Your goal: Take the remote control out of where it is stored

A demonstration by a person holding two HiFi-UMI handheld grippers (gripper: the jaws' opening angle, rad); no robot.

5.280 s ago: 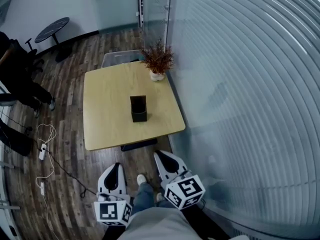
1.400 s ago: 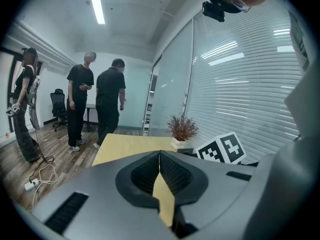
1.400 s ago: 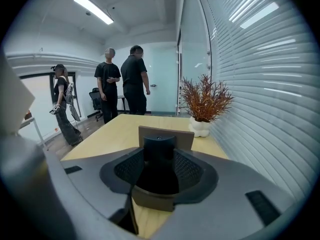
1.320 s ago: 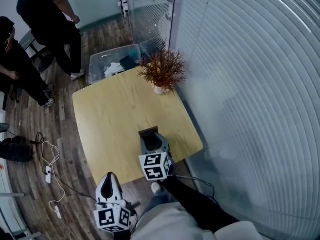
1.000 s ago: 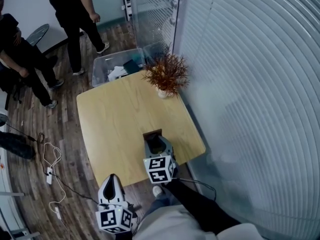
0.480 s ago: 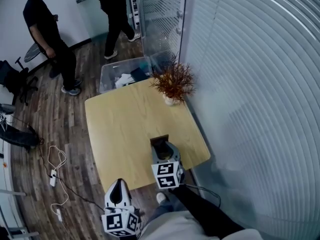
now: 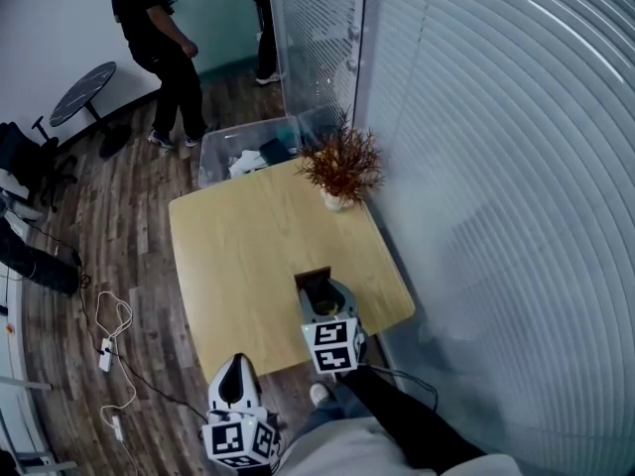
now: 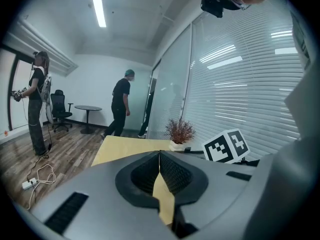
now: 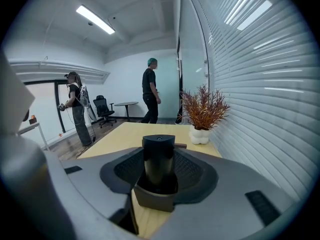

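Left gripper [image 7: 235,367] is hanging low off the table's [image 7: 248,256] near edge, jaws pressed together on nothing. Over the tabletop, the right gripper [image 7: 319,291] is hovering with its jaws spread wide either side of the remote control [image 9: 159,159] (not squeezing it), which is standing upright in a dark holder [image 9: 155,200]. Farther back, a potted plant [image 7: 340,167] is sitting at the table's far corner, and beyond that a clear bin [image 7: 223,147] is resting on the floor.

Ceiling strip lights [image 8: 97,5] give bright, even light; edges bend, corners darken.
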